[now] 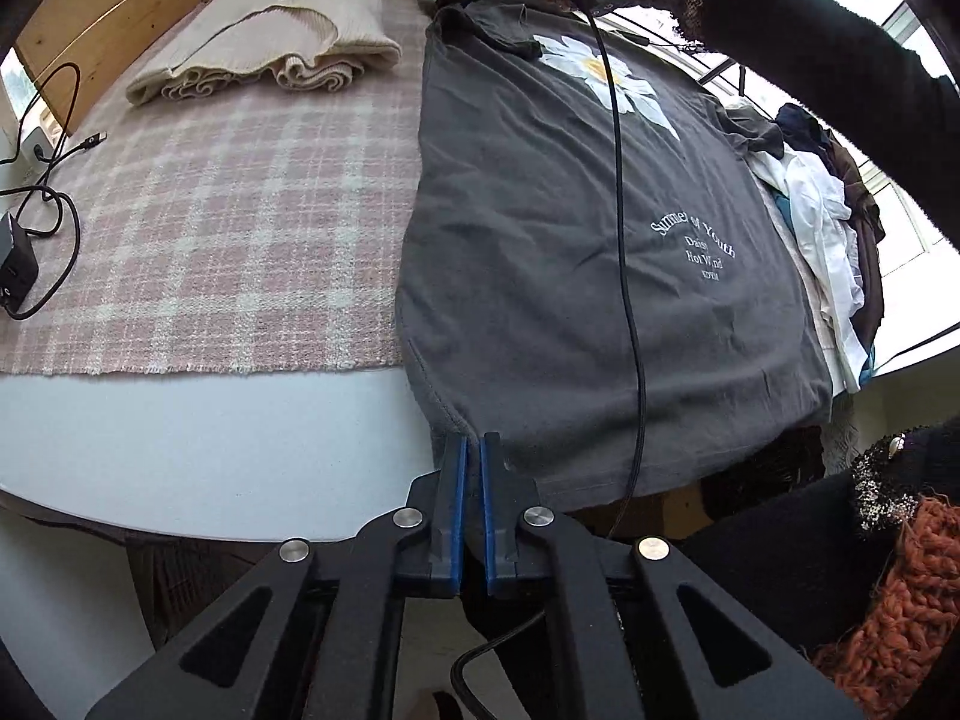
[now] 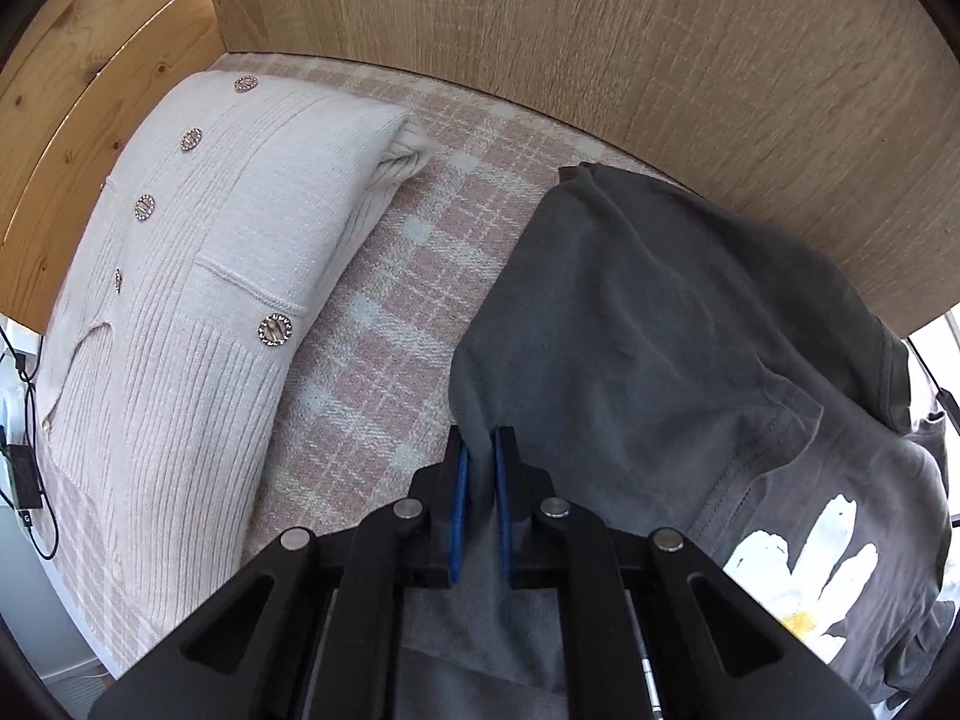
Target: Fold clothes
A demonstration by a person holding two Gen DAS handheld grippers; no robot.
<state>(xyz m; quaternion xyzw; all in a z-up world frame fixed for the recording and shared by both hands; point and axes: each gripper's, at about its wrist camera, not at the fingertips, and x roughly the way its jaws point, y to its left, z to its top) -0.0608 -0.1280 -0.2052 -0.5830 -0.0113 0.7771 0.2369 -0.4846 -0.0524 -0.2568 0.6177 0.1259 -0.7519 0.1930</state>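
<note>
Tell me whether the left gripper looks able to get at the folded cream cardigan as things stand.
Probably not yet: the left gripper is shut on the grey T-shirt hem. The cream cardigan lies far across the plaid cloth, with nothing between them; it must let go first.

The plaid cloth (image 1: 228, 228) lies bare at nine o'clock of the grey T-shirt (image 1: 570, 252), open for a gripper to pass; at eleven o'clock the folded cream cardigan (image 1: 270, 42) blocks the far corner; a wooden panel (image 2: 600, 60) walls the far edge at twelve o'clock; a black cable (image 1: 624, 276) hangs across the shirt; a heap of clothes (image 1: 828, 228) crowds three o'clock; a charger and its cord (image 1: 36, 228) sit at the cloth's nine o'clock edge.
</note>
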